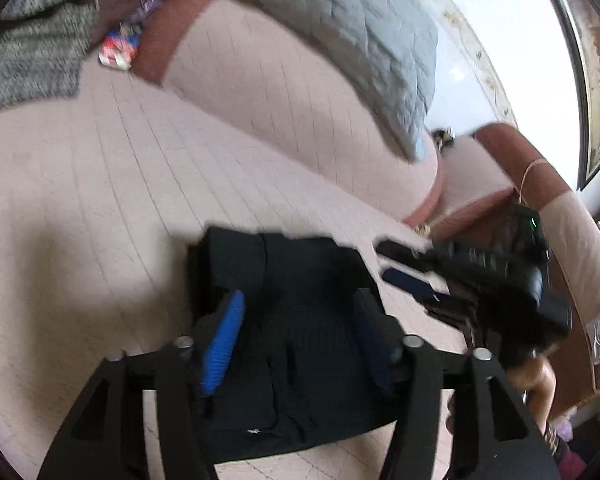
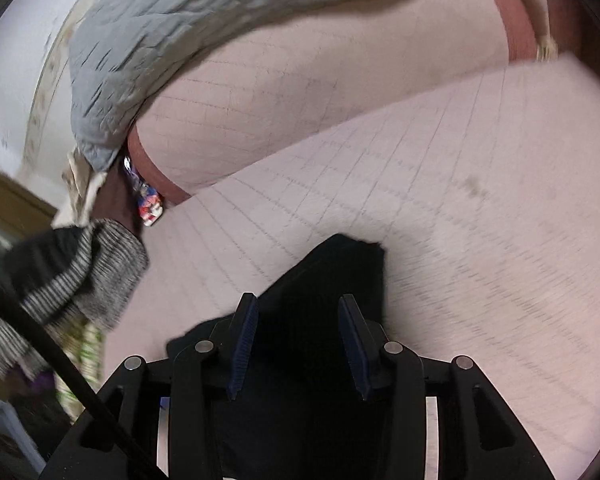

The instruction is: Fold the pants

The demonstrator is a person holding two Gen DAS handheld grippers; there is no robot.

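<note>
Lying folded on pink quilted sofa cover (image 1: 100, 184), black pants (image 1: 296, 280) sit directly under left gripper (image 1: 296, 340) in left wrist view; blue pads spread wide, straddling cloth, nothing clamped. Right gripper (image 1: 412, 272) at 3 o'clock beside pants' edge, fingers slightly apart. Grey quilted cushion (image 1: 340, 28) at 12.

Right wrist view: right gripper (image 2: 298, 344) parted, pants (image 2: 324, 276) beneath and between pads, no visible pinch. Striped knit garment (image 2: 80, 268) at 9 o'clock.

Matt black cloth pants (image 1: 300, 320); quilted pink sofa cover (image 1: 120, 184).
</note>
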